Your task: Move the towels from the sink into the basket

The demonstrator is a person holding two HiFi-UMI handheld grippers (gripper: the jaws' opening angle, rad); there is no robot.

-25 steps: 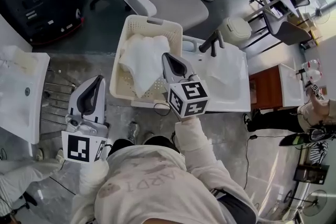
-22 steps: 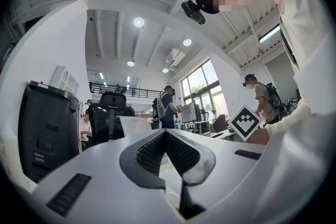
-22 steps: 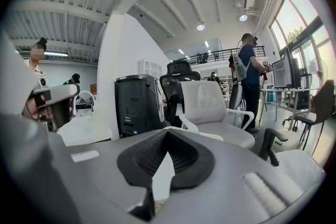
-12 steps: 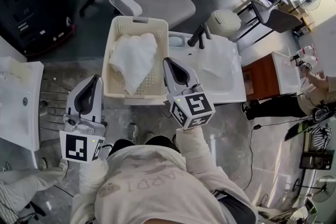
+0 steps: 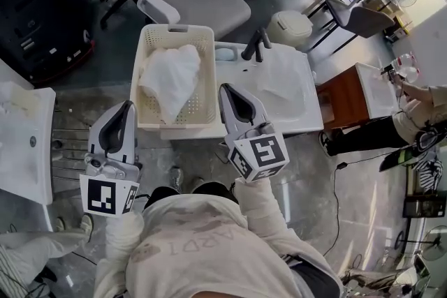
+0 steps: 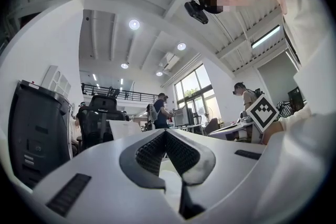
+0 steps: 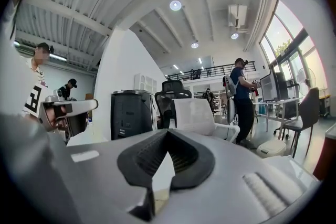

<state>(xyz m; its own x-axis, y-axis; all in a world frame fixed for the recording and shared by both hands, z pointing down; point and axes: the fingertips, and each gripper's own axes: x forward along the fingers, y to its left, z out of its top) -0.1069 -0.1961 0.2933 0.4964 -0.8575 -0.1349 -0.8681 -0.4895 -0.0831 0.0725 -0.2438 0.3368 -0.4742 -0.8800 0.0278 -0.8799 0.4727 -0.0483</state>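
While left gripper (image 5: 127, 106) and right gripper (image 5: 224, 88) jaws are pressed together, a towel (image 5: 170, 77) fills the basket (image 5: 176, 28).

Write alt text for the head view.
Seen from above, a white towel lies in a cream basket beside a white sink. The person holds the left gripper and right gripper shut and empty.
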